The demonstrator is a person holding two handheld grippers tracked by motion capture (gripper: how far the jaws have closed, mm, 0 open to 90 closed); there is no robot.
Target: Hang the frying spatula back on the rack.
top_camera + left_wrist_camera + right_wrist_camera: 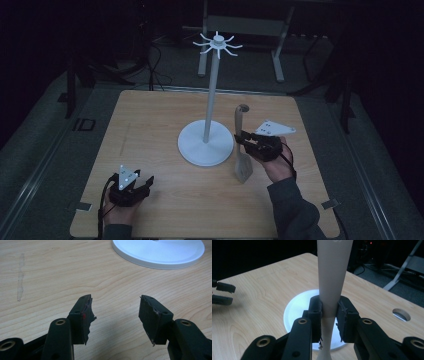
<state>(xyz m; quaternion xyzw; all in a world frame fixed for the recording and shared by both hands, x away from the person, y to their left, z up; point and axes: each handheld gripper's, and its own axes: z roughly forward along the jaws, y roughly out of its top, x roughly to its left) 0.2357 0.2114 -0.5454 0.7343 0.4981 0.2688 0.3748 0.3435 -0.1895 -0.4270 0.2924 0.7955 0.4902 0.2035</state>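
A white hanging stand [212, 95] with a round base [192, 150] and a crown of hooks [218, 43] rises from the middle of the wooden table [150, 120]. Just right of the base, my right gripper [244, 139] is shut on the handle of a pale spatula [243, 167], which is held upright with its blade down. In the right gripper view the jaws [329, 312] clamp the spatula's handle [333, 270] in front of the stand's base [295, 307]. My left gripper [144, 183] rests at the front left, open and holding nothing [115, 315].
The stand's base [160, 252] lies ahead of the left gripper. A round hole [401, 314] is cut in the tabletop near its edge. Dark floor, cables and the legs of a metal frame [278, 55] surround the table.
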